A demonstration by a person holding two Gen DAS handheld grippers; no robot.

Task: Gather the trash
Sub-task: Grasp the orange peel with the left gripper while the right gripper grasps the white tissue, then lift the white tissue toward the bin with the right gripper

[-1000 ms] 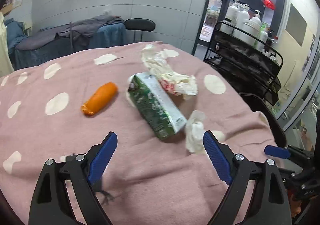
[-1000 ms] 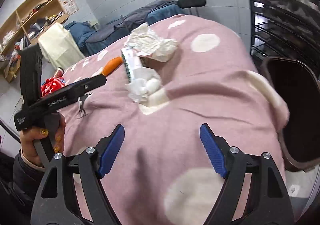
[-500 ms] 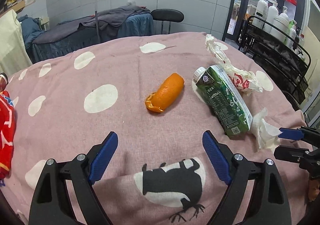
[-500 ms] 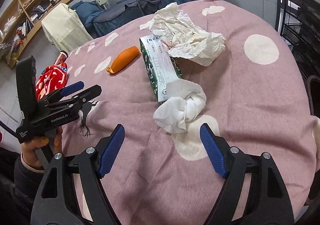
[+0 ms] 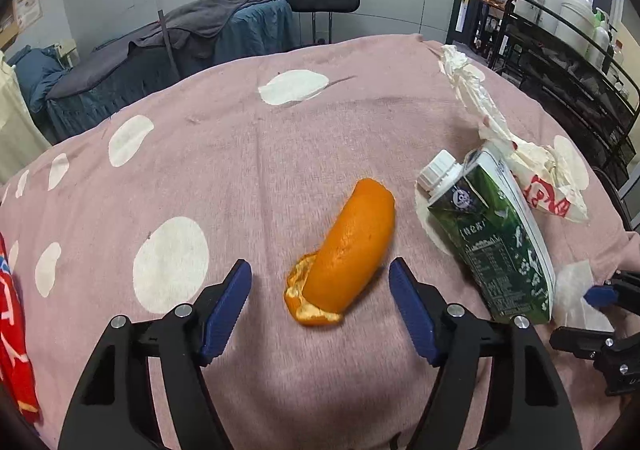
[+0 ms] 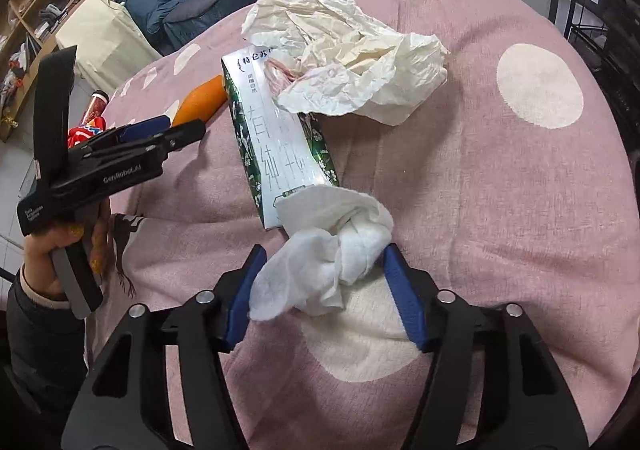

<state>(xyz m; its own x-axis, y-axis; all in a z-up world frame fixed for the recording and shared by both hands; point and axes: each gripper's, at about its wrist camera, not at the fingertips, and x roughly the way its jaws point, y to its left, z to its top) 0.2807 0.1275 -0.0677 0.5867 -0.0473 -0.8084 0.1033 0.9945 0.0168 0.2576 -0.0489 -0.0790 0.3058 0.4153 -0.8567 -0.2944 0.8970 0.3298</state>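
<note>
Both grippers lowered — left gripper (image 5: 320, 286) straddling orange peel (image 5: 346, 252), right gripper (image 6: 322, 278) straddling tissue (image 6: 332, 250)

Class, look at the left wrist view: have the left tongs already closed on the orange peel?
No. The left tongs stand open, blue pads either side of the orange peel with gaps showing.

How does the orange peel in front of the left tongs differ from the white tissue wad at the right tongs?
The curved orange peel is smooth and rigid-looking; the twisted white tissue wad is soft and crumpled. The peel lies apart from the green milk carton; the tissue touches the carton's end. The peel sits just beyond the open left tongs; the tissue lies between the open right tongs. Both rest ungrasped on the pink spotted cloth.
</note>
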